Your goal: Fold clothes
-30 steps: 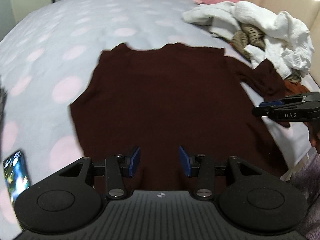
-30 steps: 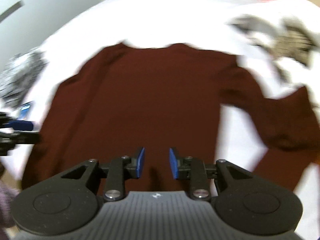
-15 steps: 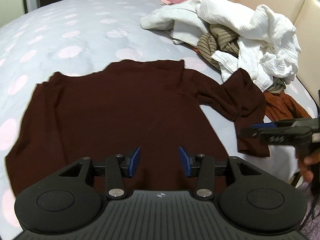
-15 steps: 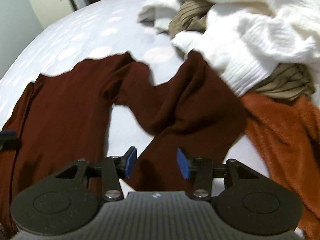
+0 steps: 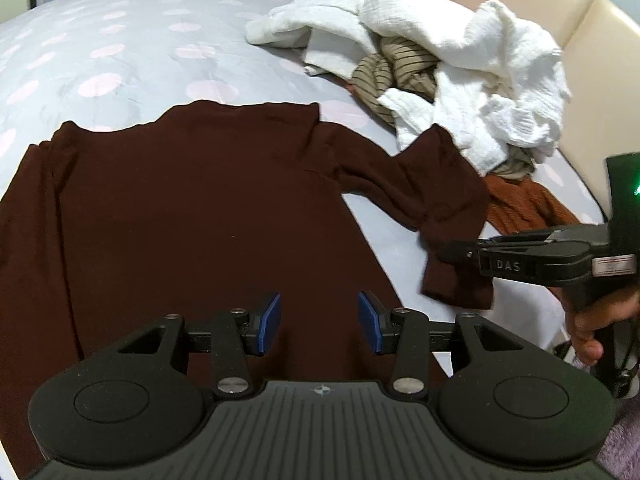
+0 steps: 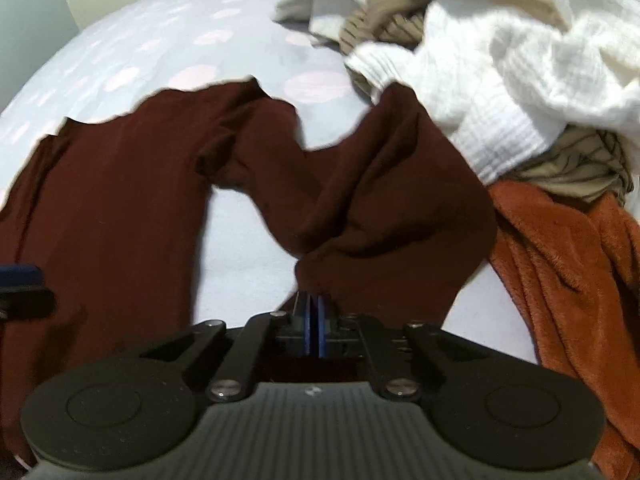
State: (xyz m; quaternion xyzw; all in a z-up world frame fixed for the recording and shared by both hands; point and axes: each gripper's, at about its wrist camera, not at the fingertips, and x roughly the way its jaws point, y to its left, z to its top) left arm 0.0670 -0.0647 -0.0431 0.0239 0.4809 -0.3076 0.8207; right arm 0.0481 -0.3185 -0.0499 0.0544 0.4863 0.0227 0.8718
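Observation:
A dark maroon sweater (image 5: 200, 208) lies flat on the bed, neckline away from me. Its right sleeve (image 5: 420, 184) bends out toward the clothes pile. My left gripper (image 5: 319, 322) hovers open over the sweater's lower body, nothing between its blue pads. My right gripper (image 6: 314, 320) is shut on the sleeve (image 6: 380, 208) near the cuff, with cloth bunched just ahead of the closed pads. In the left wrist view the right gripper (image 5: 444, 249) reaches in from the right and pinches the sleeve's lower part.
A pile of white and striped clothes (image 5: 460, 72) lies at the back right, with an orange fleece garment (image 6: 560, 264) beside the sleeve. The grey sheet with pink dots (image 5: 120, 40) stretches to the left. A beige headboard (image 5: 560, 12) runs along the right. A hand (image 5: 592, 320) holds the right gripper.
Both views have swung right, toward the sleeve and the pile. The right gripper stood open over the sleeve half a second ago and is now shut on it. The left jaws kept their gap.

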